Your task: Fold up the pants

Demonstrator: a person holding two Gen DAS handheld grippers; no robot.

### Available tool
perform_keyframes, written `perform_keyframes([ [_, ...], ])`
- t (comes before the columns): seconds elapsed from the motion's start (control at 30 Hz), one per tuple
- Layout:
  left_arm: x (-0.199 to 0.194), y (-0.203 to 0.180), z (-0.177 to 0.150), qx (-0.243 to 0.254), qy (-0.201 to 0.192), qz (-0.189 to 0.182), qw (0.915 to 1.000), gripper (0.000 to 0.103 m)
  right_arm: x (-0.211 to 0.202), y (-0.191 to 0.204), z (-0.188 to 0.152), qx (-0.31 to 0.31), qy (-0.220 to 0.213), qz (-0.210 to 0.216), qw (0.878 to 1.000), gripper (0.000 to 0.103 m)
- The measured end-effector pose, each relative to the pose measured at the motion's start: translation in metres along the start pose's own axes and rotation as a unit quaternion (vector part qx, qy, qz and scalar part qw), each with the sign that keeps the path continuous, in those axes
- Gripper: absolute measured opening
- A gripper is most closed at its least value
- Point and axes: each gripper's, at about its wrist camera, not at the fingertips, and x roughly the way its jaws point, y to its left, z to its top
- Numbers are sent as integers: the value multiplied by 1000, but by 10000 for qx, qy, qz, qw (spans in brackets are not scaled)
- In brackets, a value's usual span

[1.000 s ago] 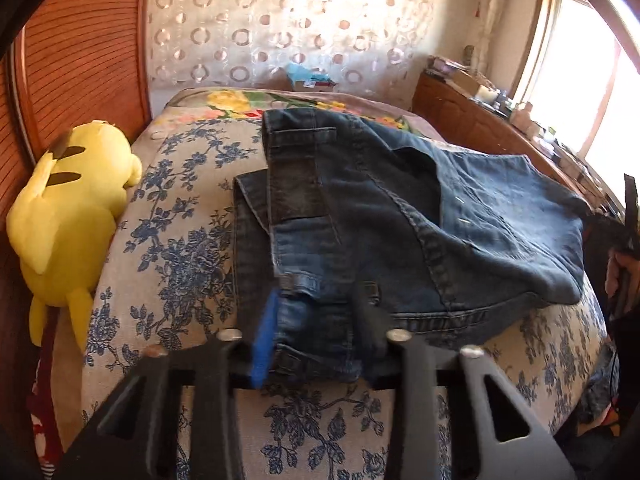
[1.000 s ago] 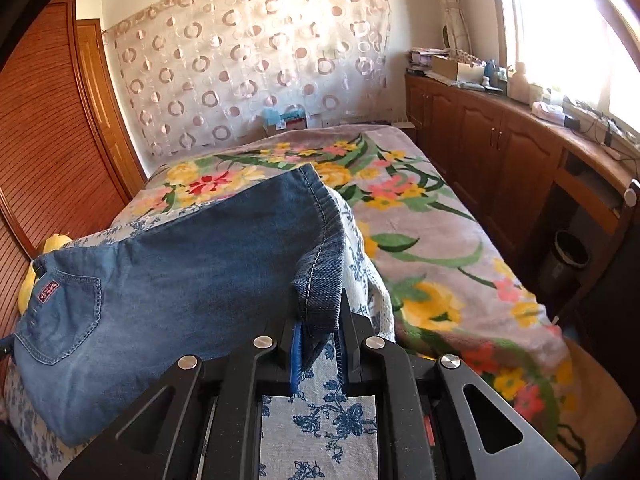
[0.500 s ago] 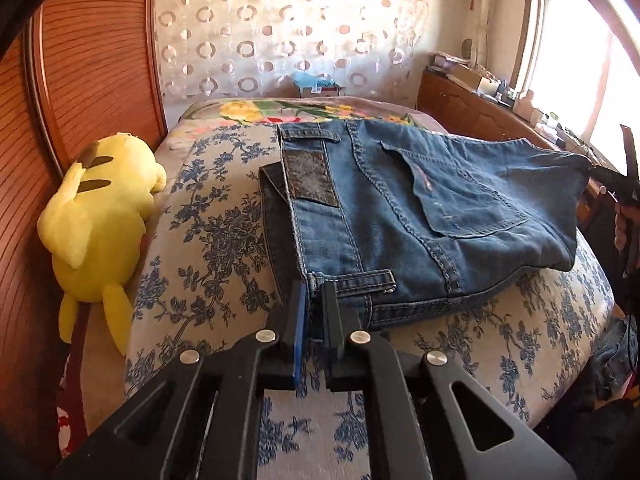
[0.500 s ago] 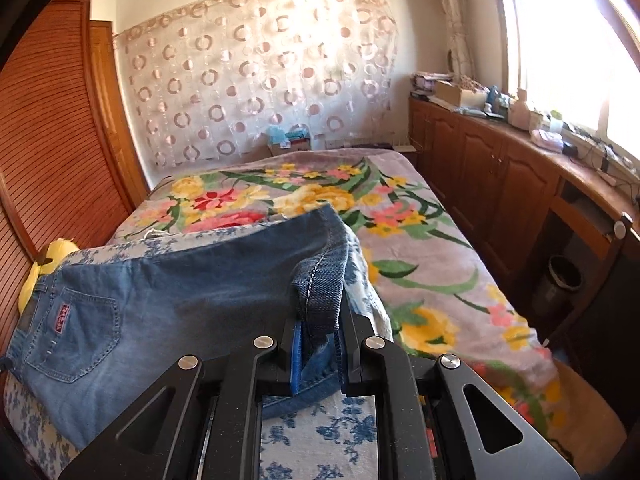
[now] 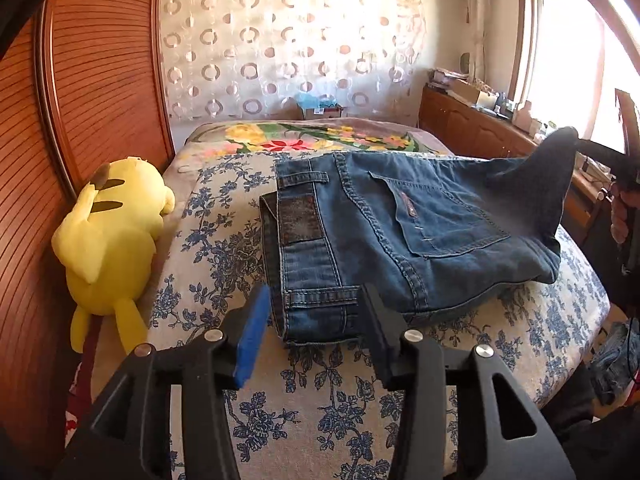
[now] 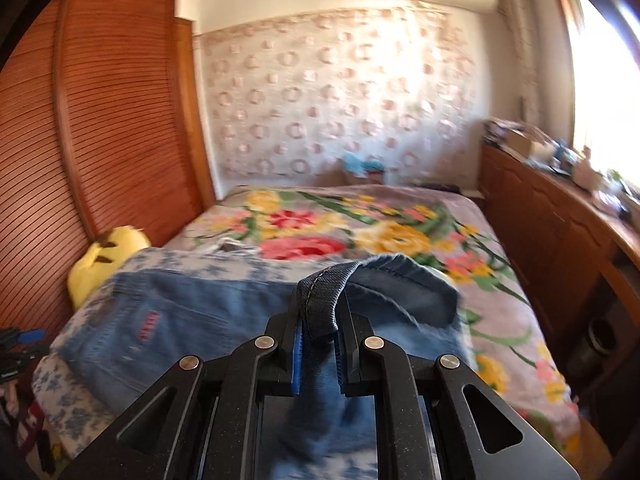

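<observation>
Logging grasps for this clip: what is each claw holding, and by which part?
Left claw: open, holding nothing. Right claw: shut on the jeans at a folded hem edge.

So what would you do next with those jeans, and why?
Probably carry the right gripper across toward the waistband to lay its pinched fold down. It is shut on the jeans, whose corner is lifted off the bed, while the left gripper is open, jaws on either side of the waistband, gripping nothing.
</observation>
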Motion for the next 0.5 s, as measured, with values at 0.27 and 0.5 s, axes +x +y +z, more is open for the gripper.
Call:
perform_keyframes([
  [0.27, -13, 14, -1, -246, -163, 30, 9996, 81, 11, 73, 11, -480, -23, 985, 9940, 12],
  [0.5, -23, 23, -3, -293, -307, 198, 9989, 81, 37, 98, 21, -773, 84, 1701, 9824, 12],
])
